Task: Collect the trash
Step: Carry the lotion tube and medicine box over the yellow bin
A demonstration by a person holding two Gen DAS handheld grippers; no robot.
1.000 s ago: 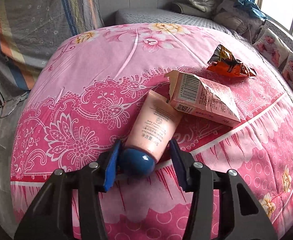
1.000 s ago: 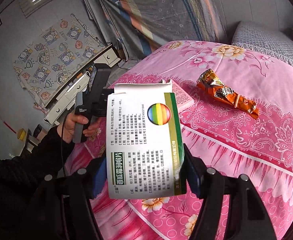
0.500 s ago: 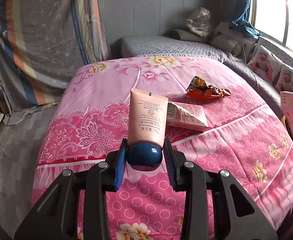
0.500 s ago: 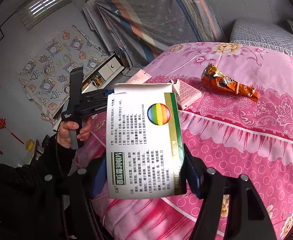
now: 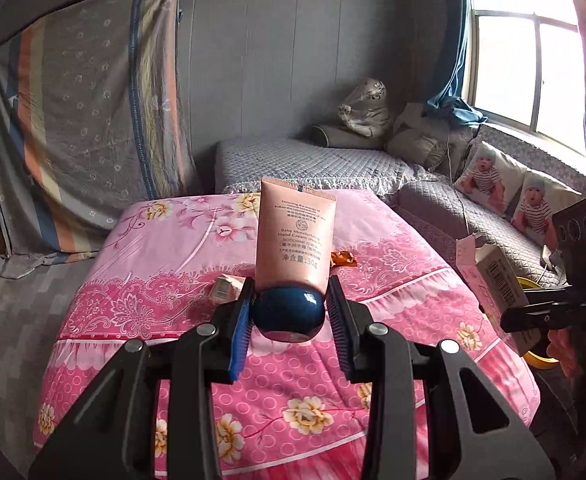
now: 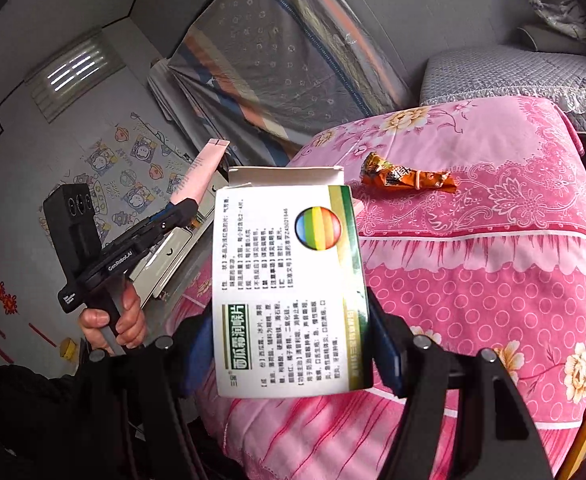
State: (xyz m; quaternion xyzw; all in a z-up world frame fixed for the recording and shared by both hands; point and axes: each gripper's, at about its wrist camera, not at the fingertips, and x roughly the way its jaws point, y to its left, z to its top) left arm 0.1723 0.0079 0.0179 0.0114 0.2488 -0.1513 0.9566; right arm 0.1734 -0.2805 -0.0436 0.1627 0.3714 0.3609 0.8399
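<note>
My left gripper (image 5: 289, 314) is shut on the blue cap of a pink hand cream tube (image 5: 295, 236) and holds it upright, well above the pink bed (image 5: 165, 288). My right gripper (image 6: 291, 356) is shut on a white medicine box (image 6: 289, 280) with a rainbow circle, held off the bed's side. The box also shows at the right of the left wrist view (image 5: 493, 280). An orange snack wrapper (image 6: 407, 178) and a small pink carton (image 5: 225, 286) lie on the bed. The left gripper with the tube shows in the right wrist view (image 6: 181, 208).
A grey quilted bed (image 5: 313, 160) with pillows stands behind the pink bed. A sofa with baby-print cushions (image 5: 509, 196) runs under the window at right. A striped cloth (image 5: 85, 120) hangs at left. A yellow object (image 5: 533, 356) lies low at right.
My left gripper closed on the tube's cap and lifted it off the bed, drawing back. My right gripper drew back from the bed with the medicine box.
</note>
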